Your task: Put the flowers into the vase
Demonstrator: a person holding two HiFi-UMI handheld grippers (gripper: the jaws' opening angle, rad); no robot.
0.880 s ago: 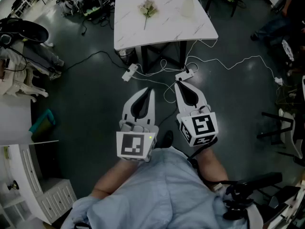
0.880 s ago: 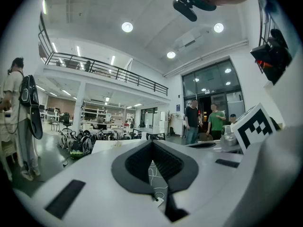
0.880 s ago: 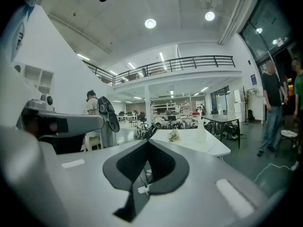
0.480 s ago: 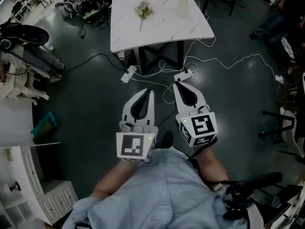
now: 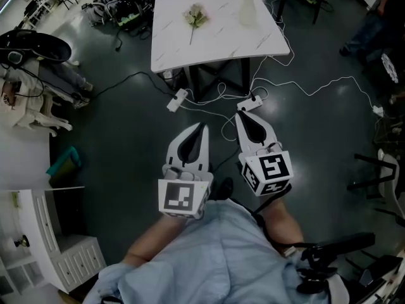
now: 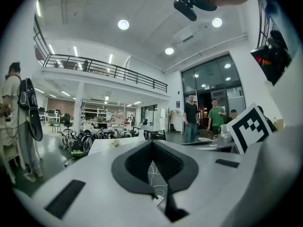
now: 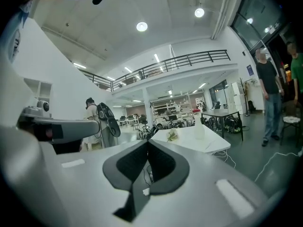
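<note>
- left gripper (image 5: 203,127): held low in the near centre of the head view, over the dark floor (image 5: 126,132). its own view shows the jaw tips (image 6: 151,143) meeting, with nothing between them.
- right gripper (image 5: 241,114): just right of the left one, apart from it, pointing the same way toward the far table. its own view shows the jaws (image 7: 147,141) closed together and empty.
- both marker cubes sit at the near ends of the grippers, just ahead of the person's light blue shirt (image 5: 209,258).
- flowers (image 5: 195,18): a single pale stem lying flat on the white marble-patterned table (image 5: 215,49), left of centre, blossom toward the far edge, well apart from both grippers. also visible in the right gripper view (image 7: 172,135).
- vase (image 5: 247,10): pale, upright, on the same table to the right of the flowers, not touching them. it stands empty.
- floor between grippers and table: two white power strips (image 5: 176,99) (image 5: 249,102) with loose white cables (image 5: 316,84) trailing to the right.
- near left: a white cabinet (image 5: 38,246).
- left gripper view: two people (image 6: 191,118) (image 6: 217,117) stand at the far glass doorway, and a person with a backpack (image 6: 19,117) stands at the left.
</note>
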